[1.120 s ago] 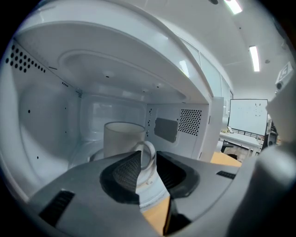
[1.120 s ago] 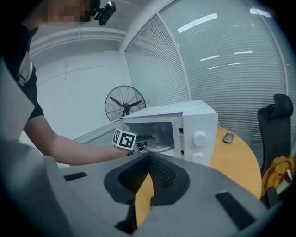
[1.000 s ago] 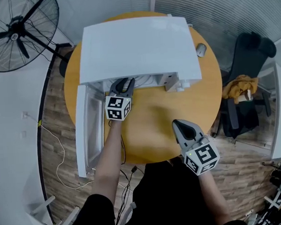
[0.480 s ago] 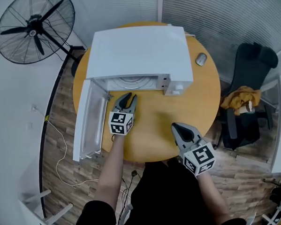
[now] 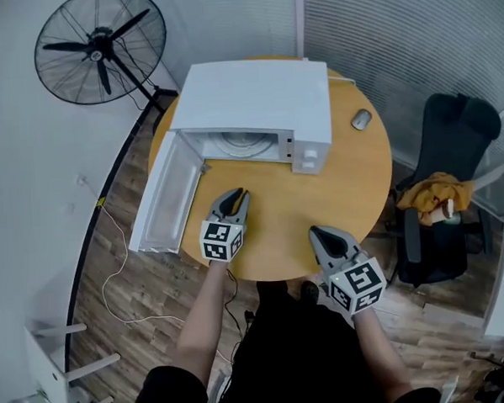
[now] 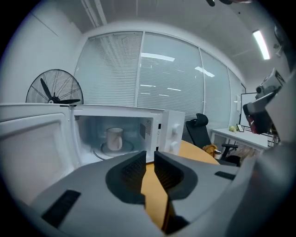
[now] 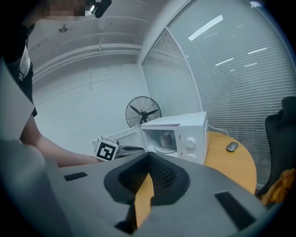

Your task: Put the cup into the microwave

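Cup's home! The pale ceramic cup [image 6: 114, 138] stands upright on the glass turntable inside the white microwave oven [image 5: 255, 95], whose door [image 5: 163, 197] hangs wide open to the left. The left tool [image 5: 233, 196] hovers over the round wooden worktop [image 5: 335, 184] just in front of the opening, jaws a narrow slit apart with nothing between them. The right tool [image 5: 314, 231] sits nearer the person at the worktop's edge, jaw tips pressed together, empty. A grey computer mouse [image 5: 361, 119] lies right of the microwave.
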`<state>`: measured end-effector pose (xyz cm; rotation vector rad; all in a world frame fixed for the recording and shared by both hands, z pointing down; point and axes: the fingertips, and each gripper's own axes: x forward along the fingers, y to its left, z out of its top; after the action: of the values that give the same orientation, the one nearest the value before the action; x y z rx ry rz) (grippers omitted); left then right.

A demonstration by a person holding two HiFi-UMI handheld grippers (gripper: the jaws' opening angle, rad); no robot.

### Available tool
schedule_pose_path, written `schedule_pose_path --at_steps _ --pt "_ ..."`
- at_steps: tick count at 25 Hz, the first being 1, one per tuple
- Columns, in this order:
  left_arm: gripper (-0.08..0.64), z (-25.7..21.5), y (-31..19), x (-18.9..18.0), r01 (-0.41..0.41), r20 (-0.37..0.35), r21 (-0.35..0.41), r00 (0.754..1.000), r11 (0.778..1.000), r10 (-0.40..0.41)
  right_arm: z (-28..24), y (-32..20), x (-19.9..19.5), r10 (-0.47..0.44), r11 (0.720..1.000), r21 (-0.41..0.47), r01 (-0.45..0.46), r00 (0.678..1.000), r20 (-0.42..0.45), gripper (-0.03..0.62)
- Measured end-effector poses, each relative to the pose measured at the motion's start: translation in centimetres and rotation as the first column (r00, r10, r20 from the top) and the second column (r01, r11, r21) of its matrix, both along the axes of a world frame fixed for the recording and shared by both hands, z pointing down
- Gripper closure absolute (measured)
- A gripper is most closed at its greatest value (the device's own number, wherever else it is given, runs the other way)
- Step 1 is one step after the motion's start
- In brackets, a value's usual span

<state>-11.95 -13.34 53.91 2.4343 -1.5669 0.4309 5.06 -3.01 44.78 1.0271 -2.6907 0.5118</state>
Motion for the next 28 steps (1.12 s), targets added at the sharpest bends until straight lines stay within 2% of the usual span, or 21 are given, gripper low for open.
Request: schedule_pose_path --at_steps 8,15,23,28 --pt "0.542 -2.7 6.8 2.9 0.062 0.011 0.035 0.998 0.997 -0.062 0.1 4.0 2.4 -0.083 0.996 0.019 0.083 0.996 0.009 0.583" --pt "0.557 -5.5 12.5 5.2 0.124 -0.017 0.071 0.992 0.990 -0.123 0.0 6.3 3.1 -0.159 0.987 0.029 0.159 0.987 0.027 0.583" --pt "0.563 -11.1 17.5 7.1 0.153 -0.077 0.143 0.987 0.978 -0.143 -1.7 7.2 1.6 -0.226 0.973 0.058 0.223 0.972 0.066 0.583" --pt "0.563 -14.6 19.4 7.1 0.164 -0.104 0.195 0.984 0.967 -0.146 -3.5 7.8 0.0 -0.281 0.956 0.100 0.274 0.958 0.056 0.583"
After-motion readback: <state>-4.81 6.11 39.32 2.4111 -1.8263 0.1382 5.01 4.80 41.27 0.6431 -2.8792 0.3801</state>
